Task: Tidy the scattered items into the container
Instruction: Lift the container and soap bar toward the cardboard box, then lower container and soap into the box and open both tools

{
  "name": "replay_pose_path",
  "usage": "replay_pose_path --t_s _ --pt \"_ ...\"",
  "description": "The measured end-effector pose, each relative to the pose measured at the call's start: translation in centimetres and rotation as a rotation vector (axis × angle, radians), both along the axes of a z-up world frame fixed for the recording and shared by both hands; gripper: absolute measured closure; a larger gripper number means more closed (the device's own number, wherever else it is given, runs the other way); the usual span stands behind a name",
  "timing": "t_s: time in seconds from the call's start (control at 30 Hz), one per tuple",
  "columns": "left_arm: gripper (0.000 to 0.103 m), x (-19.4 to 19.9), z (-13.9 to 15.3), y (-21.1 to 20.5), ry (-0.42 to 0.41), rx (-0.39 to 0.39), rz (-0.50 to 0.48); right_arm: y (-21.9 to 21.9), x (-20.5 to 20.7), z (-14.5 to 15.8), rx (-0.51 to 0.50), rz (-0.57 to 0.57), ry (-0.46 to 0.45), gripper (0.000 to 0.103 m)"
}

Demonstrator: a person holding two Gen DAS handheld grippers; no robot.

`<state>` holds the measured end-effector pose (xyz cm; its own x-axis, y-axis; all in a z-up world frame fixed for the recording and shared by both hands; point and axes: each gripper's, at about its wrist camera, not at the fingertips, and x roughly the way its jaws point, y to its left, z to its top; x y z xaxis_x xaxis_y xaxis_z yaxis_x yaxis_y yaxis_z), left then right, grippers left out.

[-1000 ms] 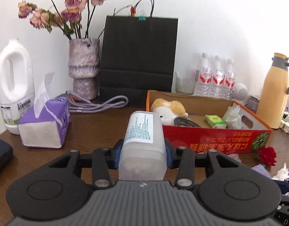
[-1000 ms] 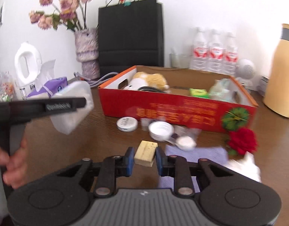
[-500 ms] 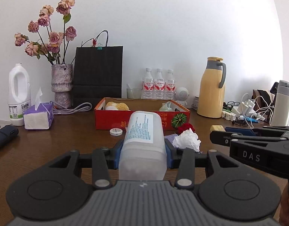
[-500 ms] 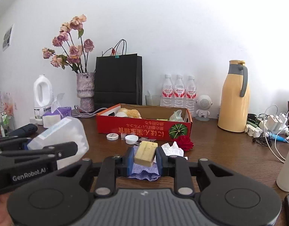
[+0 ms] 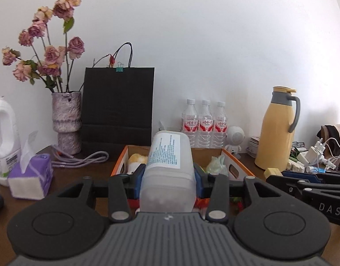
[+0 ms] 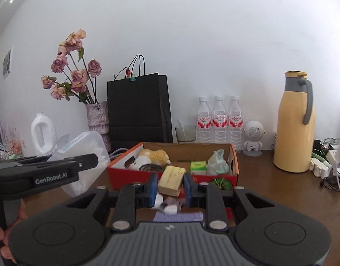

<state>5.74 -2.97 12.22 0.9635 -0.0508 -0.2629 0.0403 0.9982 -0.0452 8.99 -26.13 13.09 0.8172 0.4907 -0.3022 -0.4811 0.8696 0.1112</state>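
My left gripper is shut on a translucent plastic jar with a white label, held above the table in front of the red cardboard box. My right gripper is shut on a yellow sponge block, held just before the box. The box holds a plush toy, a green packet and a crumpled bag. Small white lids and a purple cloth lie on the table under my right gripper. The jar also shows at left in the right wrist view.
Behind the box stand a black paper bag, a vase of dried roses, three water bottles and a yellow thermos. A tissue pack and white jug are at left. Chargers and cables lie at right.
Both grippers have moved forward toward the box, which now looks much nearer. Each keeps its object. The right gripper with the sponge now sits close beside the left one.
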Motion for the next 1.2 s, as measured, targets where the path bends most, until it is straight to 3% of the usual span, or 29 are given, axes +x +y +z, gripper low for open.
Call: replay_pose_path --t_s 0.13,0.23,0.33,0.5,0.57,0.6,0.63,0.67,0.77,0.83,0.97,1.07,1.1,1.2 --pt "0.059 11.0 2.0 -0.2 0.094 0.004 -0.046 2.2 10.4 1.5 0.025 0.029 0.122 0.08" --pt "0.059 19.4 2.0 0.2 0.239 -0.128 -0.084 3.2 18.4 1.3 0.048 0.037 0.252 0.08" --pt "0.059 25.8 -0.7 0.0 0.371 -0.207 -0.053 4.3 24.5 0.3 0.012 -0.007 0.329 0.079" --pt "0.059 31.5 -5.6 -2.2 0.542 -0.16 -0.038 5.7 32.5 -2.5 -0.103 -0.062 0.452 0.079" --pt "0.057 32.3 -6.9 -2.2 0.588 -0.185 -0.017 6.3 34.7 -3.8 -0.178 -0.077 0.477 0.079" --pt "0.042 32.7 -7.3 -2.2 0.611 -0.201 -0.028 6.5 35.4 -4.4 -0.206 -0.077 0.493 0.079" --pt "0.037 32.9 -7.7 -2.1 0.637 -0.207 -0.032 6.8 36.2 -5.1 -0.248 -0.083 0.508 0.079" --pt "0.025 32.9 -7.8 -1.9 0.657 -0.213 -0.027 7.0 36.8 -5.7 -0.286 -0.092 0.512 0.079" --pt "0.02 32.9 -6.8 -1.1 0.626 -0.221 -0.048 7.7 37.8 -7.2 -0.375 -0.109 0.53 0.081" --pt "0.017 32.8 -5.3 -0.4 0.584 -0.214 -0.045 8.0 37.7 -7.1 -0.401 -0.113 0.52 0.07" --pt "0.014 32.6 -2.8 1.4 0.549 -0.202 -0.006 7.6 37.3 -4.8 -0.376 -0.133 0.493 0.044" --pt "0.013 31.6 -1.3 2.8 0.564 -0.175 0.041 6.6 36.6 -2.8 -0.314 -0.125 0.522 0.043" --pt "0.008 31.2 -0.9 3.1 0.573 -0.152 0.058 6.2 36.4 -2.2 -0.293 -0.122 0.539 0.043" --pt "0.001 29.6 -0.1 3.7 0.603 -0.068 0.095 5.3 34.8 -0.6 -0.262 -0.123 0.573 0.028"
